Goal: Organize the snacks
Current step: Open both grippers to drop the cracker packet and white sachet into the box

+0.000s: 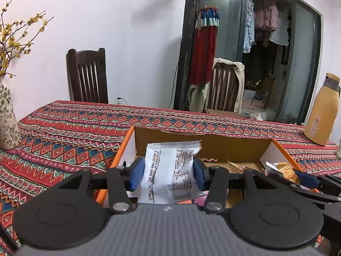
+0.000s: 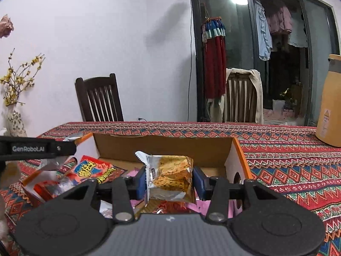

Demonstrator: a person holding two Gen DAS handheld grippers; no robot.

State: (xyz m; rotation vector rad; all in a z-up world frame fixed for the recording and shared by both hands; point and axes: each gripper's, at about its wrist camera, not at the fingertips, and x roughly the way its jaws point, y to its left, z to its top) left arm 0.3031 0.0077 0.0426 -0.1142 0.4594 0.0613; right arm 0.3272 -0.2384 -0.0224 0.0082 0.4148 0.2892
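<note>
An orange cardboard box [image 1: 213,143] lies open on the patterned tablecloth. My left gripper [image 1: 168,175] is shut on a white printed snack packet [image 1: 168,160], held upright over the box's left half. My right gripper [image 2: 169,181] holds a silver packet showing yellow crackers [image 2: 170,175] between its blue pads, above the right half of the box [image 2: 162,147]. In the left wrist view that cracker packet [image 1: 283,168] appears at the right. Inside the box lie a red snack pack [image 2: 93,168] and pink packets.
A tan thermos jug [image 1: 321,111] stands at the table's right end, a floral vase [image 1: 6,117] with yellow blossoms at the left. Two dark wooden chairs [image 1: 87,76] stand behind the table. Patterned cloth [image 2: 287,166] stretches right of the box.
</note>
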